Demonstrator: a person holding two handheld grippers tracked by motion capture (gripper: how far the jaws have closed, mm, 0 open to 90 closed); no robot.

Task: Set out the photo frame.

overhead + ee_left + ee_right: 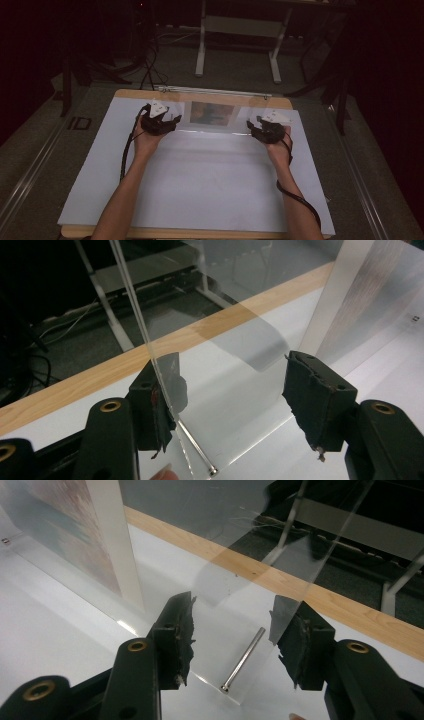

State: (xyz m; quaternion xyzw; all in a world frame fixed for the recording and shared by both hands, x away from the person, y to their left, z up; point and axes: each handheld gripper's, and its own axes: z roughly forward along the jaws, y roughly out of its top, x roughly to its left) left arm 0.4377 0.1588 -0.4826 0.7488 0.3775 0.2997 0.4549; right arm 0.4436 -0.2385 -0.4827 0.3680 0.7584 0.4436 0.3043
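A clear acrylic picture frame (212,92) stands upright across the far part of the white mat (200,175), with a picture (212,113) in its middle. My left gripper (159,121) is at the frame's left end and my right gripper (265,129) at its right end. In the left gripper view the jaws (230,365) stand wide apart. The clear panel's (240,300) edge runs by the left pad (157,405), and a metal pin (197,452) lies at its foot. In the right gripper view the open gripper (232,602) straddles another metal pin (245,657), with the picture (60,535) off to the left.
The mat lies on a wooden board whose far edge (75,385) (350,612) runs just behind the frame. Beyond the table a white-legged stand (240,30) and cables (150,70) are on the dark floor. A fingertip (162,472) shows below the left jaw.
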